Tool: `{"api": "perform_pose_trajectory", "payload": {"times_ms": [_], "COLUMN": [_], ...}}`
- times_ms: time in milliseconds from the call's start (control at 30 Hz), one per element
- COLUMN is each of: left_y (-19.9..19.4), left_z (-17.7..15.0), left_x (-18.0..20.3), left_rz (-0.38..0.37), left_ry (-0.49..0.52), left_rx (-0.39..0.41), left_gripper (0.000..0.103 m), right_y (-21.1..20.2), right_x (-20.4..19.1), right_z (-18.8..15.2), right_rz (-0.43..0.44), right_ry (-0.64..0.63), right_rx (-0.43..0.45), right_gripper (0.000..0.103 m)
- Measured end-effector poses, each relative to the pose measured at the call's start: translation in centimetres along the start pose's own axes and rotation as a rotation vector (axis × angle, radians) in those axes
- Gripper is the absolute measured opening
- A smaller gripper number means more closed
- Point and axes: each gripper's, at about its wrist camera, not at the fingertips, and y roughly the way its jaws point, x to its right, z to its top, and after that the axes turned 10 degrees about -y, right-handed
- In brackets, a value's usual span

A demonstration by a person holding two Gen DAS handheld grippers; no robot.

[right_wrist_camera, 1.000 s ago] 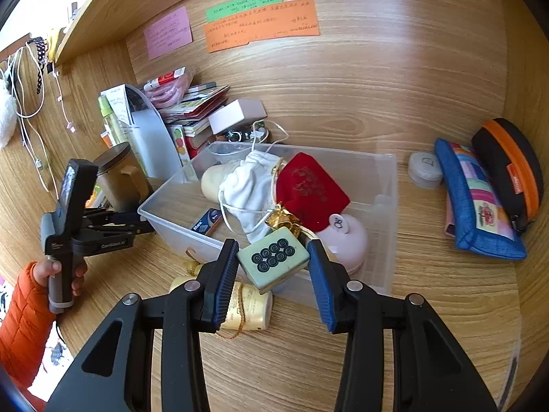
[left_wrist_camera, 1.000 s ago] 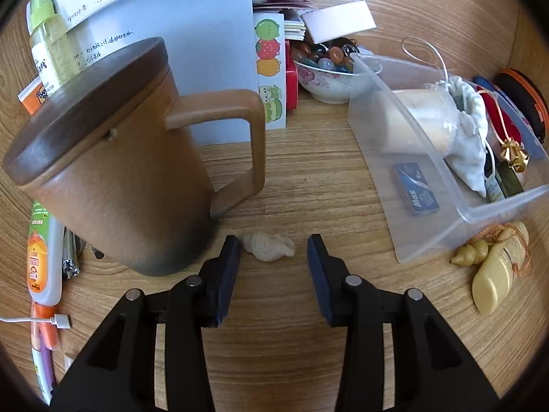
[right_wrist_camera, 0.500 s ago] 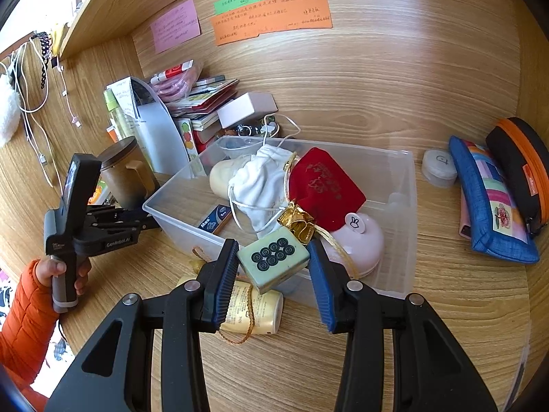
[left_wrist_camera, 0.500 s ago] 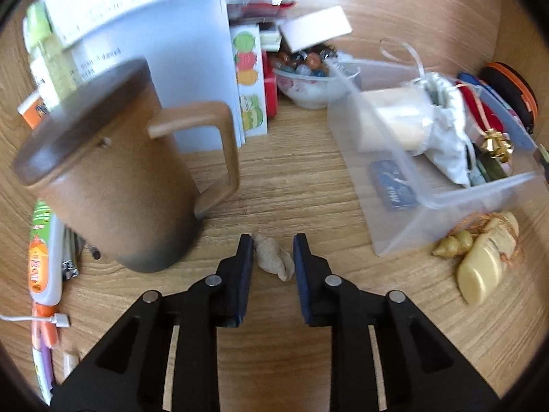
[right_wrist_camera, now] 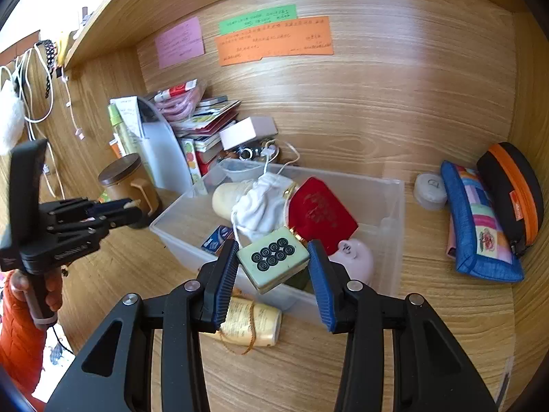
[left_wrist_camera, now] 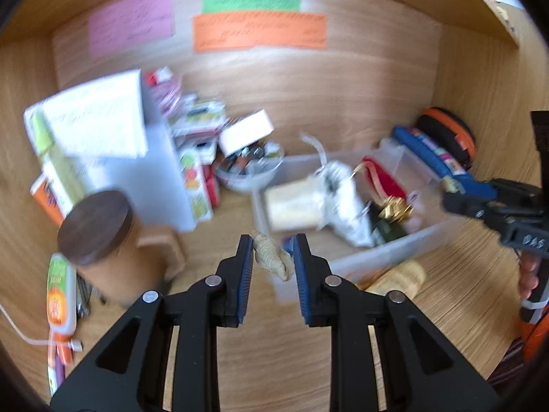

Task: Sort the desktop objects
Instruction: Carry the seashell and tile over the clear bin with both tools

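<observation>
My left gripper [left_wrist_camera: 272, 257] is shut on a small cream carved figurine [left_wrist_camera: 271, 255] and holds it in the air, left of the clear plastic bin [left_wrist_camera: 387, 249]. The view is blurred by motion. My right gripper [right_wrist_camera: 272, 262] is shut on a pale green mahjong-style tile [right_wrist_camera: 272, 257] with black circles, held over the near edge of the bin [right_wrist_camera: 391, 226]. The bin holds a white pouch [right_wrist_camera: 260, 204], a red pouch [right_wrist_camera: 320, 211], a pink round item [right_wrist_camera: 357, 259] and a blue box [right_wrist_camera: 216, 238]. The left gripper also shows in the right wrist view [right_wrist_camera: 132, 207].
A brown lidded mug [right_wrist_camera: 128, 185] stands left of the bin, with papers and books behind. A cream bottle [right_wrist_camera: 252, 319] lies in front of the bin. A blue pencil case [right_wrist_camera: 480, 226], an orange-black case [right_wrist_camera: 514, 185] and a white round tin [right_wrist_camera: 429, 190] lie right.
My left gripper closed on the figurine on the desk by the mug and lifted it up, tilting toward the bin. My right gripper moved the tile closer over the bin.
</observation>
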Motion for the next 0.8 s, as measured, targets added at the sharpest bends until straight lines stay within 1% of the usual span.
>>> {"api": "perform_pose_trajectory", "payload": {"times_ms": [100,167,300,333,433,667,700,733,800], "left_y": [0.6,1.9,3.5,4.0,5.1,7.4,7.6,7.7,8.1], "left_z": [1.2,1.8,1.9,1.9,1.6,1.1,1.0,0.9,0.8], "left_x": [1.0,1.6,2.2,2.3,2.8,2.7,2.6,2.6,2.5], "left_rz": [-0.032,-0.047,-0.062,-0.057,-0.01,-0.01,-0.022,-0.03,-0.024], "left_ry": [0.019,0.022,0.02,0.02,0.044,0.044,0.042,0.043,0.052], "left_rx": [0.0,-0.014,-0.046,-0.053,-0.053,-0.095,-0.102,-0.11,-0.112], "left_gripper": [0.023,0.023,0.023,0.023,0.023,0.023,0.023,0.023,0.023], "right_y": [0.3,0.6,1.5,1.9,3.2,7.0,7.4,7.6,7.7], "right_x": [0.6,1.0,1.8,2.0,2.0,0.2,-0.1,-0.3,-0.6], "right_z": [0.5,0.9,1.3,1.4,1.6,1.6,1.5,1.5,1.4], "right_rz": [-0.014,-0.028,-0.018,-0.007,0.008,0.068,0.082,0.089,0.085], "right_ry": [0.0,-0.005,0.008,0.011,0.005,-0.042,-0.058,-0.068,-0.083], "right_rx": [-0.005,-0.008,-0.021,-0.026,-0.04,-0.103,-0.109,-0.109,-0.098], "right_gripper": [0.038,0.038,0.038,0.038,0.038,0.038,0.038,0.038,0.038]}}
